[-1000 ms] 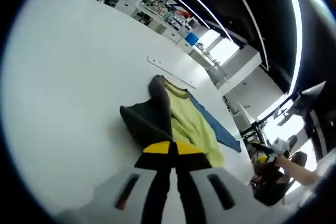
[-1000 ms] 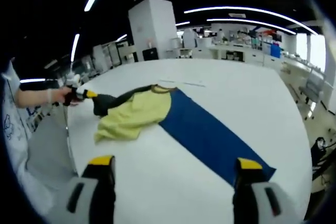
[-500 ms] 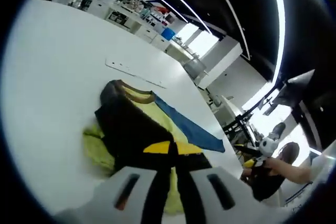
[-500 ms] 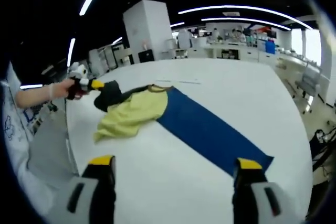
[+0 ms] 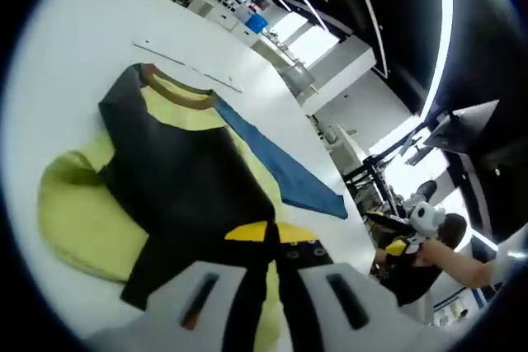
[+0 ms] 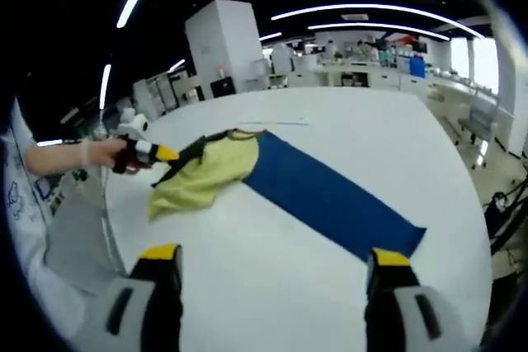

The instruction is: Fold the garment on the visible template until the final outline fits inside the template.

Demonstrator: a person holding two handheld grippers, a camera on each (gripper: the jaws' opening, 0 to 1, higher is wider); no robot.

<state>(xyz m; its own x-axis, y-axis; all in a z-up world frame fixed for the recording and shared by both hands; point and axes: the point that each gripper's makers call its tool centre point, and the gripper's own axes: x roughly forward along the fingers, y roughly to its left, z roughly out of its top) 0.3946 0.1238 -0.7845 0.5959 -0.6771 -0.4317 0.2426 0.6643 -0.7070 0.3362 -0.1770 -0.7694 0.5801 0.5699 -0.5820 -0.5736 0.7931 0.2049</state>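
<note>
garment (image 5: 173,171) black-yellow (bunched) | left gripper (image 5: 271,237) fingers clamp it | right gripper (image 6: 268,265) fingers apart

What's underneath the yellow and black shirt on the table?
The shirt lies partly over one end of the blue template, on the white table. How far the template runs under the shirt is hidden.

Soft, matt cloth makes up the garment (image 5: 165,162), its black panel lying limp and creased over pale yellow fabric, with a ribbed-looking brown collar (image 5: 177,98). The blue template (image 6: 330,195) beside it appears flat, thin and matt, like felt or sheet cloth. Beneath both, the white table (image 6: 272,286) looks smooth with a faint sheen under strip lighting. The left gripper (image 5: 272,237) shows pale moulded plastic with matt yellow-tipped jaws.
</note>
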